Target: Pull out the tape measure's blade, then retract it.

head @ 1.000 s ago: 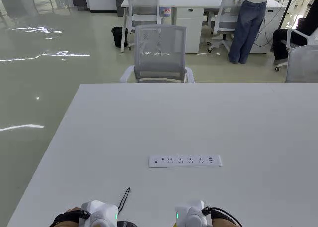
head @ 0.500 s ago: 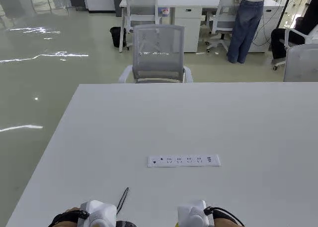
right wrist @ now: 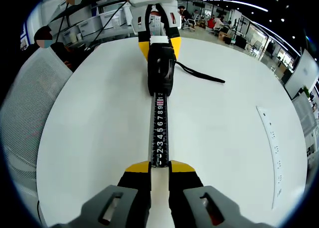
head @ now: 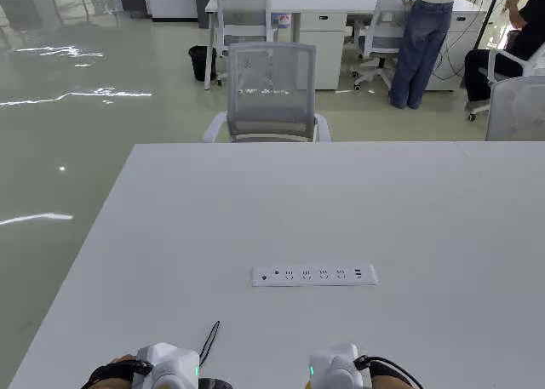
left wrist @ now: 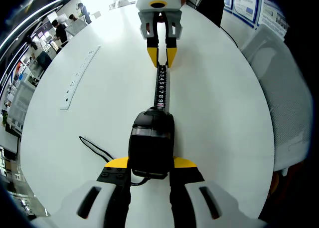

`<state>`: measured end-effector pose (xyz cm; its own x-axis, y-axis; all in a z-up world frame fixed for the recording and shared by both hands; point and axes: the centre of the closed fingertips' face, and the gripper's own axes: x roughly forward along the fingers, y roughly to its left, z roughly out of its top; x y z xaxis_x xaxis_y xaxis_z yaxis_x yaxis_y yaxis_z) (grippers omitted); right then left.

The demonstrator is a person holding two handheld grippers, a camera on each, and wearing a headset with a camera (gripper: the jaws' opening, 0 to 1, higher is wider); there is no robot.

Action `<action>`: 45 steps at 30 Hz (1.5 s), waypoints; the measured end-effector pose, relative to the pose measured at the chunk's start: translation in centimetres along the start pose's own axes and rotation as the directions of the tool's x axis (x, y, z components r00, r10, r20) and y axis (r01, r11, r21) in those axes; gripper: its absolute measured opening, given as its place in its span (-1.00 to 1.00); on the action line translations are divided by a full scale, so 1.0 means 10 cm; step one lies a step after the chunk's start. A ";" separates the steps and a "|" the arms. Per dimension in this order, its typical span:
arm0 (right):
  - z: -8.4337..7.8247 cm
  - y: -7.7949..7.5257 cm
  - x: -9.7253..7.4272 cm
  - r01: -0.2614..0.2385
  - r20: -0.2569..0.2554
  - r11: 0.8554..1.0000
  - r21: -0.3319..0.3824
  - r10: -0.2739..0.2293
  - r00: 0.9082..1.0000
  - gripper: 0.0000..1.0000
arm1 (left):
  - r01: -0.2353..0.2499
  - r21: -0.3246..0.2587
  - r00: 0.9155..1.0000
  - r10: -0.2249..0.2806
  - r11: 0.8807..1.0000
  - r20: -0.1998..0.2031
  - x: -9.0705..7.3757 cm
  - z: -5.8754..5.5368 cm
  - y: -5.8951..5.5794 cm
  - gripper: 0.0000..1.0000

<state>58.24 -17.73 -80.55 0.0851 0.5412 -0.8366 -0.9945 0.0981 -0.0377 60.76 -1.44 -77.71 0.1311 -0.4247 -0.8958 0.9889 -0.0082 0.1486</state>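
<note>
Holding tape measure case (left wrist: 152, 138) clamped in left gripper (left wrist: 152, 162), near table (left wrist: 214, 103) edge; right gripper (right wrist: 159, 166) pinching blade (right wrist: 159, 130) tip, short length out. Risk: tip slips free, blade whips back; off-axis pull kinks blade.

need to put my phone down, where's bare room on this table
Bare table from the power strip back to the far edge by the chair, and either side of it. Crowded at the near edge: left claw holds the tape measure, right claw its blade, strap beside.
</note>
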 end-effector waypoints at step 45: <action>-0.21 0.00 -0.13 0.001 -0.018 1.000 0.006 -0.001 1.000 -0.80 | 0.003 0.000 1.000 -0.003 1.000 -0.005 0.00 0.00 -0.01 -0.50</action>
<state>57.98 -20.18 -80.61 0.0847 0.5264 -0.8460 -0.9940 0.1033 -0.0352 60.70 -1.47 -77.69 0.1282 -0.4204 -0.8982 0.9893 -0.0093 0.1455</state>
